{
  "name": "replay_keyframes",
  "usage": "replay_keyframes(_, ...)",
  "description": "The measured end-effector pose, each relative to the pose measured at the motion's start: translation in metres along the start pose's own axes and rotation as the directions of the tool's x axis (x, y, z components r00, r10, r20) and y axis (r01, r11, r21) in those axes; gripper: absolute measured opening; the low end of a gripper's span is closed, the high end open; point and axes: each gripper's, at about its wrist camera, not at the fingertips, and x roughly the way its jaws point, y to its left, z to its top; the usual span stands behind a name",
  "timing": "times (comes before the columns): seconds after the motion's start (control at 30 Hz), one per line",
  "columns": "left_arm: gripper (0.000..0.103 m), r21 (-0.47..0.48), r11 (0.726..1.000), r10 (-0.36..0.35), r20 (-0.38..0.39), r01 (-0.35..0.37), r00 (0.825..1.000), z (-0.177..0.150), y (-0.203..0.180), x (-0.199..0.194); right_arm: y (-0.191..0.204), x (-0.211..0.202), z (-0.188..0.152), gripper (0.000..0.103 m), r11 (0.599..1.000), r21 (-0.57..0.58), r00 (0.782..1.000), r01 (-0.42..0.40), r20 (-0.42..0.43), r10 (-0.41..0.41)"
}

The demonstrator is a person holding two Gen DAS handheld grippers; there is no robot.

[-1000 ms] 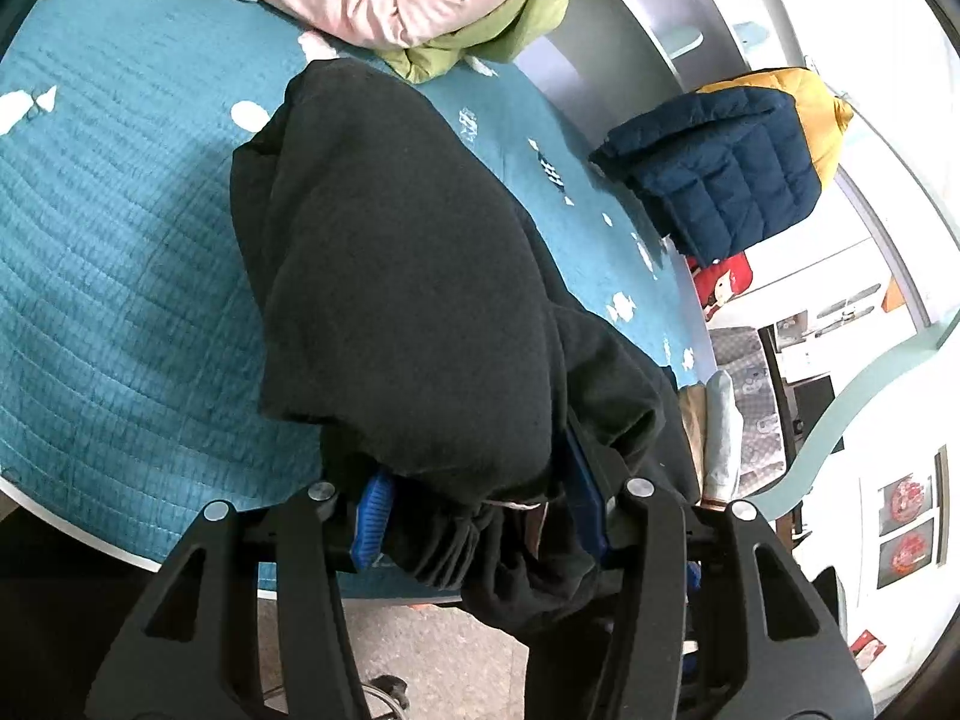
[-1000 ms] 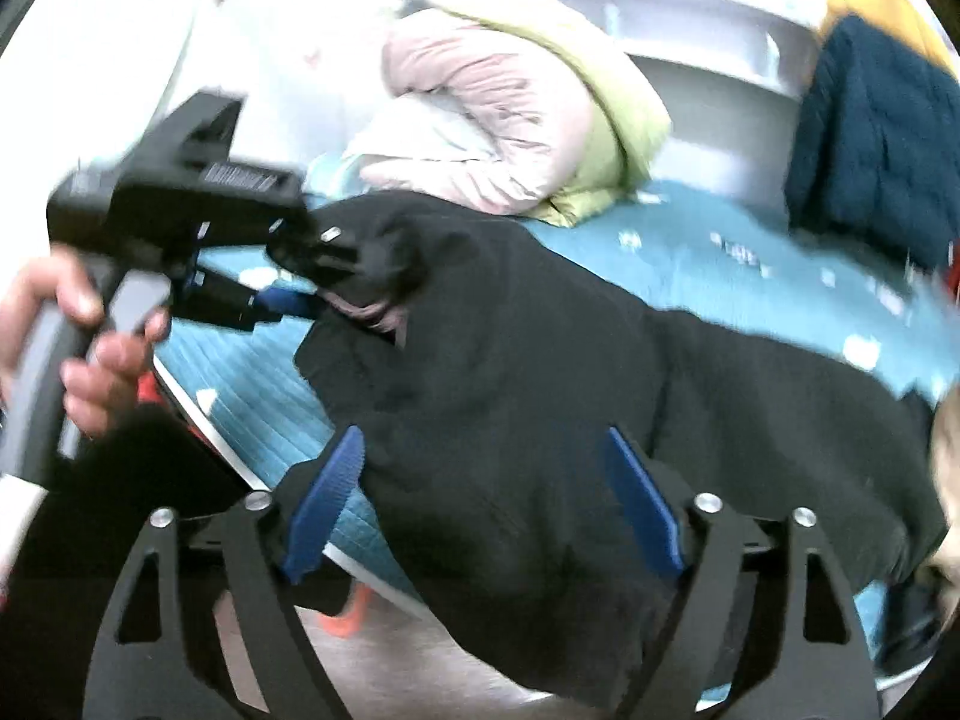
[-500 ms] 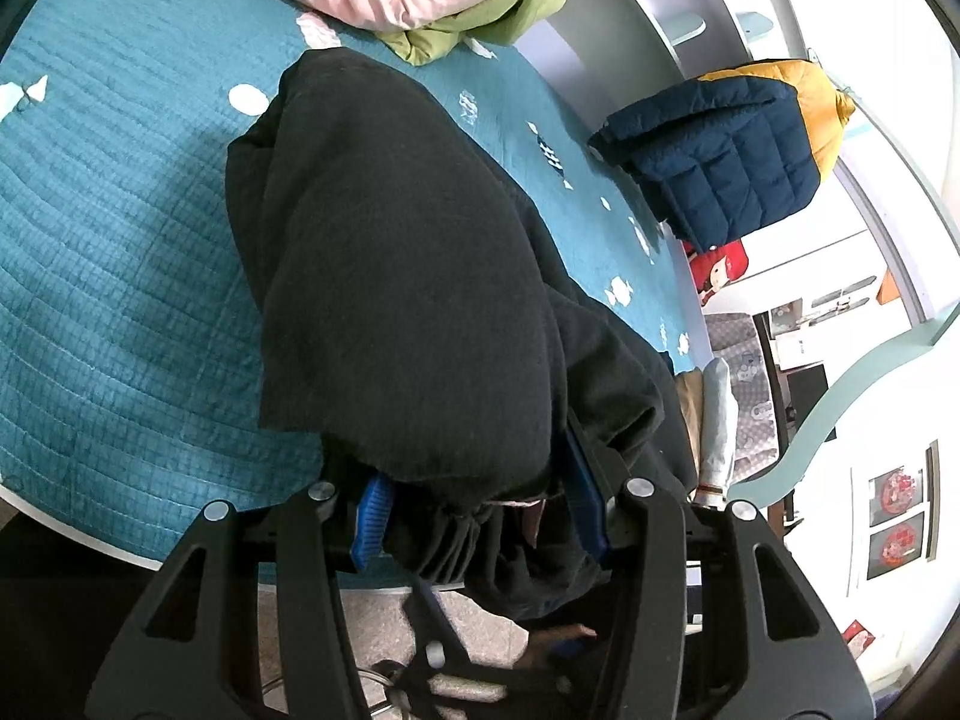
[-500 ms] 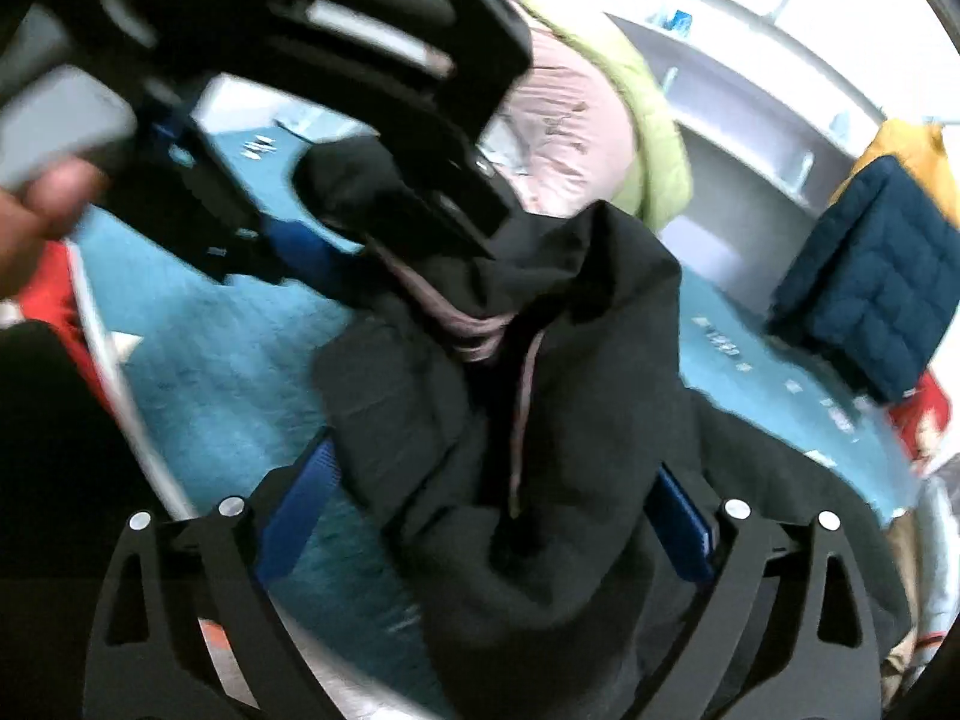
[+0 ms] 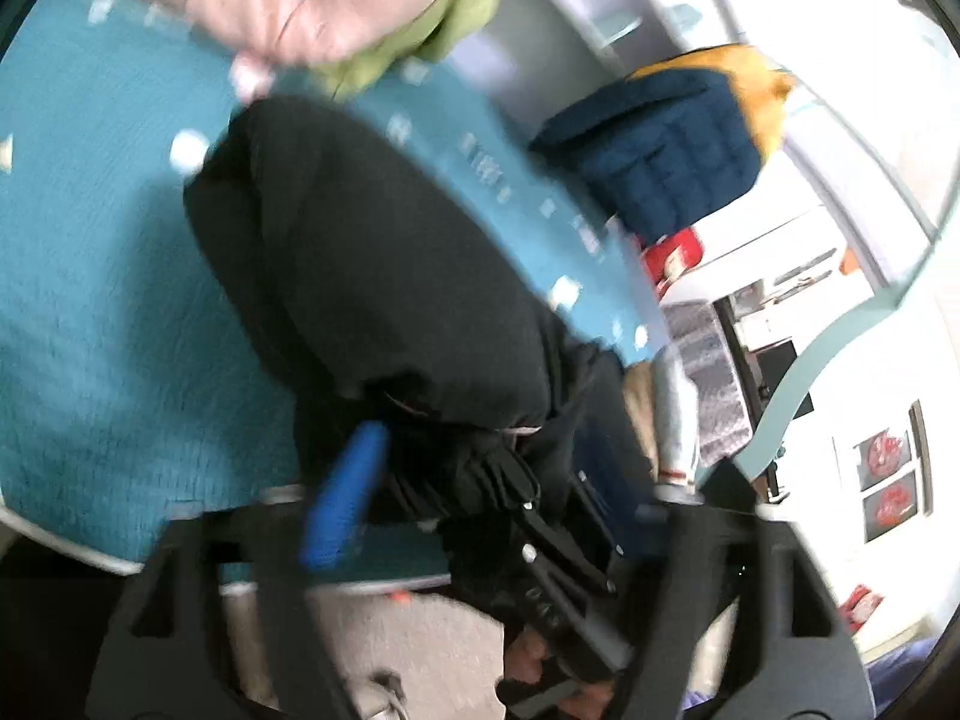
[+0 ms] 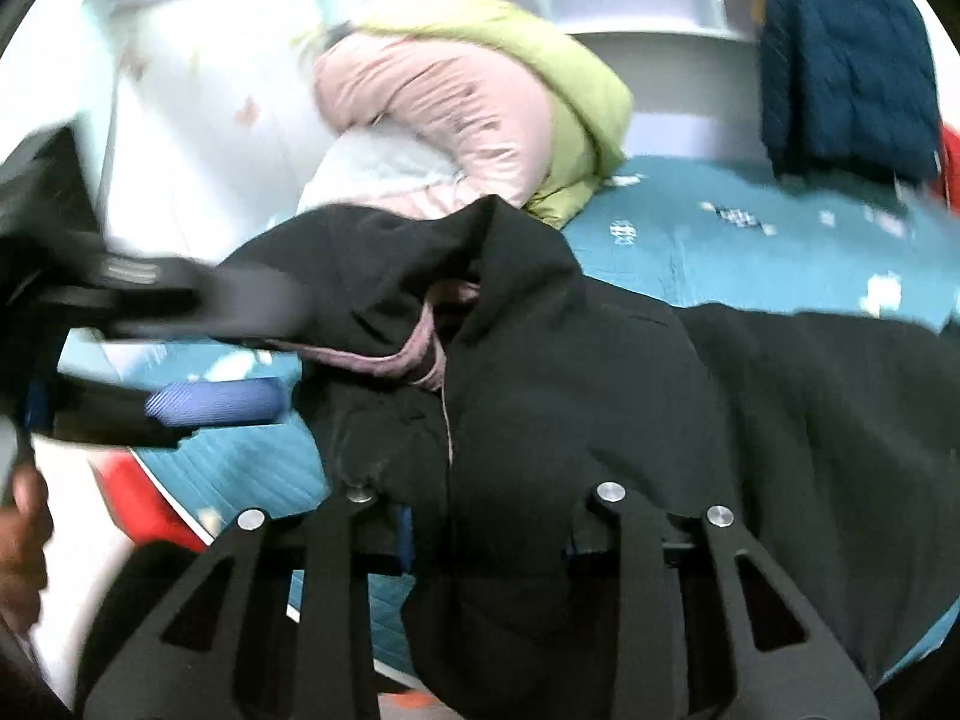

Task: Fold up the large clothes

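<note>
Left wrist view: heavy blur. The left gripper [image 5: 474,486] is seen at the bottom w/ jaws opening, fingers spread wide; one blue pad [image 5: 345,498] is visible at left, clear of the cloth, the other is lost against dark fabric at right. The black jacket [image 5: 372,276] is laid across the teal quilt [image 5: 96,312], its near end bunched between the fingers and spilling over the bed edge; no pad is seen pressing on it. Below it, part of the right gripper [image 5: 564,594] is made out, w/ a hand [image 5: 528,660] under it. At the far end of the bed a pink and green padded coat [image 5: 336,6] is heaped. A navy and yellow puffer jacket [image 5: 672,150] is seen at upper right, beside the bed; whether it hangs or leans cannot be told.

Right wrist view: the right gripper [image 6: 486,531] is closing, jaws drawn close together w/ a thick fold of the black jacket [image 6: 540,396] bunched between them; pads are mostly hidden by cloth, so the fabric is taken as gripped. A pink lining is shown at the jacket's collar. The rest of the jacket is spread to the right over the teal quilt [image 6: 750,246]. At left the left gripper [image 6: 240,354] is seen blurred, fingers apart, blue pad [image 6: 216,402] bare, just beside the collar. The pink and green padded coat [image 6: 480,102] is piled behind; the navy and yellow puffer jacket [image 6: 846,72] at top right.
</note>
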Motion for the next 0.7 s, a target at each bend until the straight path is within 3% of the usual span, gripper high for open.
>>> replay_keyframes(0.1,0.093,0.108,0.993,0.034,0.113,-0.047,0.993,0.007,-0.029,-0.020,-0.026,-0.022,0.011,0.030,0.990,0.127,0.998,-0.057,0.026,0.054)
replay_keyframes(0.17,0.093,0.160,0.974,0.140,0.142,-0.163,0.980,0.013,-0.043,-0.014,-0.041,-0.039,0.015,0.030,0.974,0.207,0.996,-0.089,0.050,0.080)
replay_keyframes(0.2,0.096,0.178,0.967,0.159,0.130,-0.181,0.979,0.015,-0.046,-0.007,-0.050,-0.048,0.018,0.030,0.966,0.239,0.994,-0.100,0.066,0.087)
replay_keyframes(0.3,0.098,0.199,0.972,0.106,0.118,-0.128,0.987,0.015,-0.062,0.013,-0.078,-0.070,0.024,0.030,0.932,0.335,0.988,-0.141,0.105,0.111)
replay_keyframes(0.37,0.098,0.229,0.971,0.031,0.154,-0.066,0.988,0.009,-0.085,0.016,-0.099,-0.081,0.023,0.030,0.893,0.412,0.982,-0.179,0.131,0.136)
replay_keyframes(0.47,0.098,0.287,0.958,-0.089,0.211,0.026,0.973,-0.002,-0.112,0.014,-0.132,-0.103,0.021,0.030,0.843,0.499,0.975,-0.201,0.181,0.126)
replay_keyframes(0.5,0.098,0.297,0.954,-0.095,0.212,0.029,0.973,-0.002,-0.118,0.017,-0.144,-0.110,0.019,0.030,0.816,0.536,0.972,-0.215,0.198,0.126)
replay_keyframes(0.53,0.098,0.302,0.953,-0.076,0.210,0.009,0.975,-0.002,-0.121,0.020,-0.160,-0.116,0.016,0.029,0.786,0.575,0.969,-0.228,0.213,0.125)
replay_keyframes(0.63,0.098,0.310,0.941,0.075,0.193,-0.133,0.978,0.000,-0.126,0.048,-0.187,-0.128,0.005,0.029,0.713,0.652,0.961,-0.259,0.248,0.122)
replay_keyframes(0.7,0.098,0.305,0.944,0.084,0.150,-0.127,0.985,0.001,-0.129,0.074,-0.210,-0.135,-0.005,0.030,0.633,0.717,0.952,-0.292,0.284,0.118)
